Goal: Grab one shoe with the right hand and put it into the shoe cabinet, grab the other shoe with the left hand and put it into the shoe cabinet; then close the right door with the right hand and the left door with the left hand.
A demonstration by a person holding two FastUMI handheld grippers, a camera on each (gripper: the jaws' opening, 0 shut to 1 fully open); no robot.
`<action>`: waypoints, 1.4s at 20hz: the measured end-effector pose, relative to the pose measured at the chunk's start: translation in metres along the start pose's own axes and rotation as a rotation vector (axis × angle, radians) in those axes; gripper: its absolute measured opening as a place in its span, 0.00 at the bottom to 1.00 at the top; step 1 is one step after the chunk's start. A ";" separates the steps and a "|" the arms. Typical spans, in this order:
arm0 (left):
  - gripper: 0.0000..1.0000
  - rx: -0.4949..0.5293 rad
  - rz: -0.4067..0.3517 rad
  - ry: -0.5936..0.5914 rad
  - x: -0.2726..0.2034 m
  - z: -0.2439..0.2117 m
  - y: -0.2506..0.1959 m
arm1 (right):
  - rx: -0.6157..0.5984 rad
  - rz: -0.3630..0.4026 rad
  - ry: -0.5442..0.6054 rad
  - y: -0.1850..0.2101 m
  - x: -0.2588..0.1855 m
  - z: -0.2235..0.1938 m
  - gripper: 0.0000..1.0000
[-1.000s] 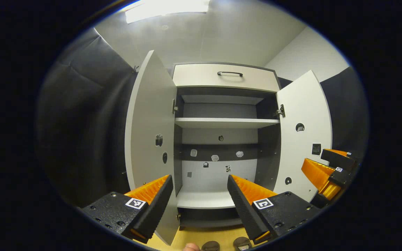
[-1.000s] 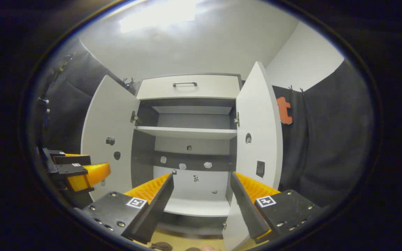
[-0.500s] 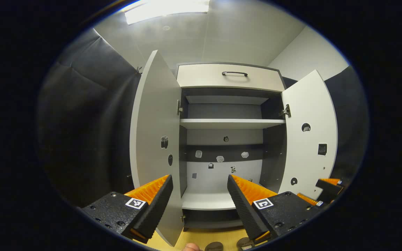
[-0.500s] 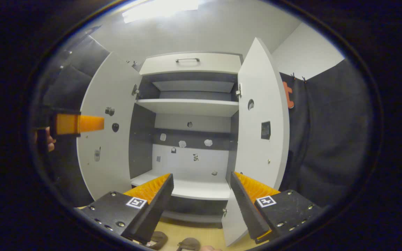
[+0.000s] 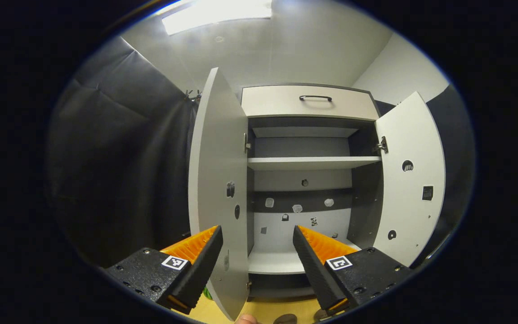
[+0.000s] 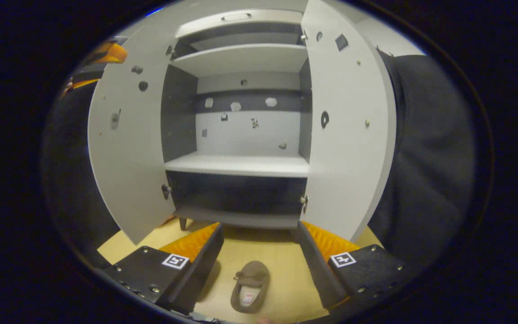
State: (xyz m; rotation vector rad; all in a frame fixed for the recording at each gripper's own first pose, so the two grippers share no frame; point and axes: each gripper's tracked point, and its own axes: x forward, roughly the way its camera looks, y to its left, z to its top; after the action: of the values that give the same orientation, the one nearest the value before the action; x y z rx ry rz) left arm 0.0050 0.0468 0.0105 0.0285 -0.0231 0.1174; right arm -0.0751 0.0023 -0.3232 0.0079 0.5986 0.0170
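Here, the right gripper (image 6: 259, 252), jaws wide, hovers over a brown shoe (image 6: 250, 286) on the floor before the open shoe cabinet (image 6: 241, 164); the left gripper (image 5: 256, 256) is wide too.

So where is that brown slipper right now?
In the right gripper view, the brown slipper lies on the yellow floor between the open right gripper fingers, before the cabinet.

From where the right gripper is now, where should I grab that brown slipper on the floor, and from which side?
Grip the brown slipper across its width, near the middle where the open collar begins, coming straight down from above. It lies sole-down on the wooden floor, lengthwise between the open fingers of the right gripper, toe toward the cabinet, so its sidewalls already face the pads.
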 end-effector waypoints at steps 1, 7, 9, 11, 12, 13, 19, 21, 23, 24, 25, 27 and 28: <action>0.96 0.000 0.009 0.002 0.000 -0.001 0.004 | -0.005 0.007 0.052 0.002 0.005 -0.024 0.99; 0.96 0.001 0.063 0.000 -0.003 -0.001 0.025 | -0.014 0.108 0.313 0.031 0.017 -0.134 0.99; 0.96 0.006 0.074 0.003 -0.004 -0.003 0.032 | 0.015 0.140 0.392 0.043 0.017 -0.161 0.99; 0.96 0.000 0.075 0.002 -0.008 -0.002 0.035 | 0.045 0.154 0.457 0.050 0.022 -0.182 0.97; 0.96 -0.002 0.080 0.002 -0.010 -0.002 0.037 | 0.056 0.158 0.489 0.053 0.023 -0.193 0.94; 0.93 -0.001 0.085 0.001 -0.012 -0.002 0.040 | 0.067 0.166 0.513 0.056 0.027 -0.199 0.94; 0.93 -0.022 0.101 0.000 -0.025 0.002 0.052 | 0.094 0.154 0.585 0.063 0.055 -0.229 0.78; 0.96 -0.020 0.122 -0.002 -0.029 0.004 0.061 | 0.060 0.137 0.580 0.062 0.069 -0.236 0.78; 0.96 -0.002 0.145 0.003 -0.032 0.005 0.069 | 0.021 0.121 0.568 0.061 0.084 -0.240 0.78; 0.96 0.004 0.152 0.006 -0.035 0.005 0.072 | 0.007 0.104 0.566 0.059 0.091 -0.241 0.78; 0.92 0.011 0.162 0.008 -0.037 0.006 0.075 | -0.004 0.079 0.570 0.055 0.098 -0.243 0.78; 0.93 0.025 0.180 0.012 -0.040 0.005 0.081 | 0.021 0.050 0.576 0.057 0.110 -0.248 0.71; 0.92 0.035 0.189 0.016 -0.041 0.004 0.084 | 0.031 0.046 0.583 0.059 0.116 -0.252 0.71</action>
State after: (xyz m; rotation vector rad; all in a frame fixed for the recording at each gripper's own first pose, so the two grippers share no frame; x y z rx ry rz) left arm -0.0460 0.1248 0.0158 0.0601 -0.0077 0.3069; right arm -0.1223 0.0644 -0.5956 0.0479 1.1816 0.0558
